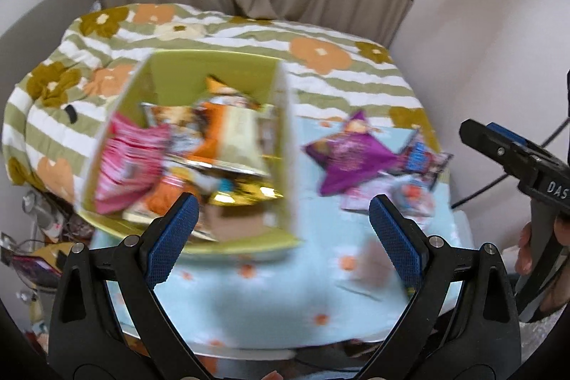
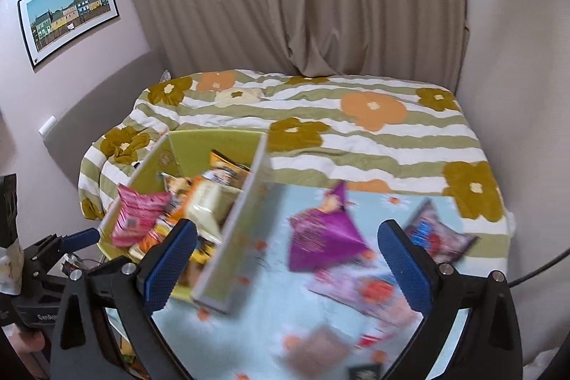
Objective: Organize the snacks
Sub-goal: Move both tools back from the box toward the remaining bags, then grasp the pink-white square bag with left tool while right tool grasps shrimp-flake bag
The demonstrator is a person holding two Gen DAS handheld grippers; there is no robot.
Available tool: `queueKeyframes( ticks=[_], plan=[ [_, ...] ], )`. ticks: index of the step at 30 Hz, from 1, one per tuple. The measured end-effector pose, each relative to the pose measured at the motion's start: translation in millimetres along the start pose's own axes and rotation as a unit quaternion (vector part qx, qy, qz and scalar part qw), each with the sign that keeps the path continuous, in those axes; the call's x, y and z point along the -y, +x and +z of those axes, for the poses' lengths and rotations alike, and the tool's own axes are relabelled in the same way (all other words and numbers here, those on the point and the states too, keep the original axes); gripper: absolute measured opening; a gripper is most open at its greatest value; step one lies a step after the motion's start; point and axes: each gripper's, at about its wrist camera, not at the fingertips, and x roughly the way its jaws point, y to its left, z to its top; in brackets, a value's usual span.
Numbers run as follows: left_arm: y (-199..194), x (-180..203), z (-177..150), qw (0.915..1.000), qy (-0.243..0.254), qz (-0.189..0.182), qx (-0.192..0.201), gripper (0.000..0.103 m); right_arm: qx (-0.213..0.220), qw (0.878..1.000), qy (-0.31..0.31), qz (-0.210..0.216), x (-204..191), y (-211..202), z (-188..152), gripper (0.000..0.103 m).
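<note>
Both jaws stood wide and empty — the crinkly purple foil snack packet (image 2: 322,234) between the right jaws could slip from a hurried pinch.

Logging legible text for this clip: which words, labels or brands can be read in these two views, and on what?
"DAS", cut off at the frame edge: on the right gripper body.
"GenRo", cut off: on the left gripper body.
Snack packets in the green box, the purple packet and the blue packet: print too blurred to read.
Framed picture: no readable text.
</note>
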Motion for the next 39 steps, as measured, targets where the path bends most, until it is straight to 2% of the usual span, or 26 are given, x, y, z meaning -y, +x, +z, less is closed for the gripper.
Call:
queueKeyframes(
  ticks=[4,9,15,24,33,36,38,39],
  plan=[
    [4.2,53.0,-21.3,0.9999,0.014,-0.005,-0.002,0.096,-0.006,1.000,-0.001,-0.006,40.6,-20.7,-17.5,0.101],
    [14.1,94.0,-46.3,0.9996,0.024,-0.002,-0.015,0.096,-0.020,1.000,-0.010,-0.007,80.8,-31.6,-43.6,0.101],
    [40.7,113.9,-70.8,0.9984,0.025,-0.007,-0.051,0.096,-0.047,0.999,-0.016,0.001,110.8,-19.9,-70.0,0.101],
    [120.8,130.4,-121.2,0.9893,0.073,-0.012,-0.126,0.096,-0.086,0.996,-0.002,0.019,136.3,31.1,-108.0,0.101],
    [174.7,142.7,-142.0,0.9797,0.136,-0.004,-0.147,0.096,-0.107,0.994,-0.014,0.021,146.9,78.8,-128.3,0.101],
    [184.4,147.3,-144.5,0.9753,0.162,-0.001,-0.151,0.088,-0.112,0.993,-0.009,0.026,147.7,89.8,-129.4,0.101],
    [190.1,149.5,-146.6,0.9724,0.171,-0.005,-0.159,0.076,-0.114,0.993,-0.006,0.031,147.0,95.4,-129.6,0.101],
    [194.1,150.6,-148.1,0.9705,0.176,-0.001,-0.165,0.074,-0.115,0.993,-0.007,0.031,146.3,97.9,-130.0,0.101]
  ],
)
